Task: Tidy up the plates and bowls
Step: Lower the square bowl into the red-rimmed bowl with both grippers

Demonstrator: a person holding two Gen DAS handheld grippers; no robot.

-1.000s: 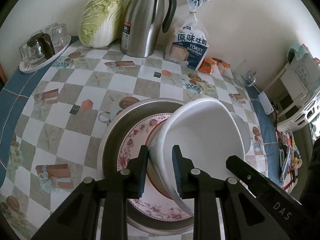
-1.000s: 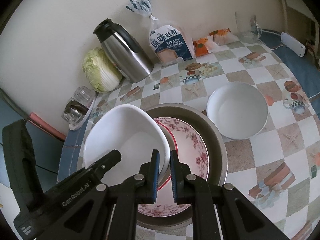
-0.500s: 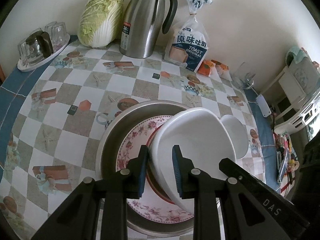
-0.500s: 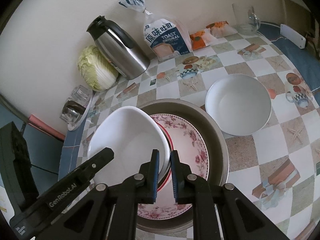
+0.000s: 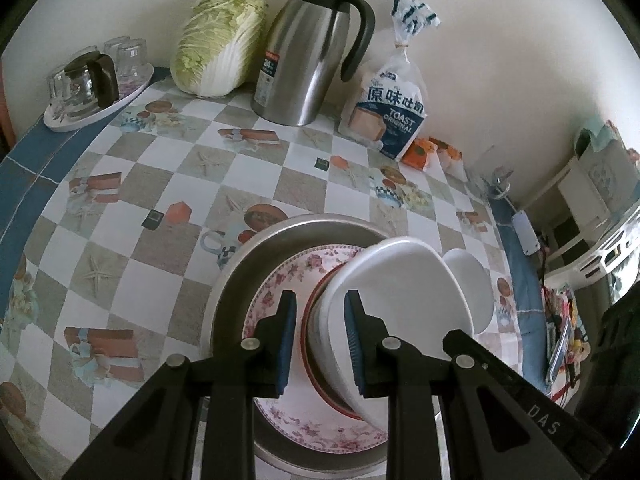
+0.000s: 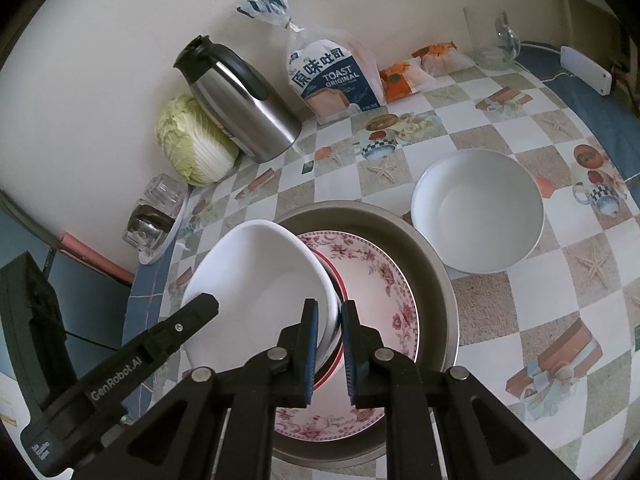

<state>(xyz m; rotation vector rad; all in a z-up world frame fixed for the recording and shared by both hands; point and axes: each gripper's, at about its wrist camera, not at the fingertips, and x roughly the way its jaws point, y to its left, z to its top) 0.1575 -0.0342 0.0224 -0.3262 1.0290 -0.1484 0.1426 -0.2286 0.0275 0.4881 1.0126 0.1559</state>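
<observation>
Both sets of jaws are narrowly parted, gripping opposite rims of a smooth white bowl (image 5: 400, 292) tilted over a red-rimmed plate. The left gripper (image 5: 320, 336) holds its left edge, the right gripper (image 6: 329, 344) its right edge. Beneath lie a floral plate (image 6: 384, 276) and round metal tray (image 6: 436, 280). Ahead, a bread bag (image 6: 332, 80) reads "TOAST ORIGINAL".

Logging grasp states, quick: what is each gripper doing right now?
Left gripper: fingers straddle the tilted white bowl's rim; firm clamp cannot be told.
Right gripper: shut on that bowl's opposite rim.
</observation>
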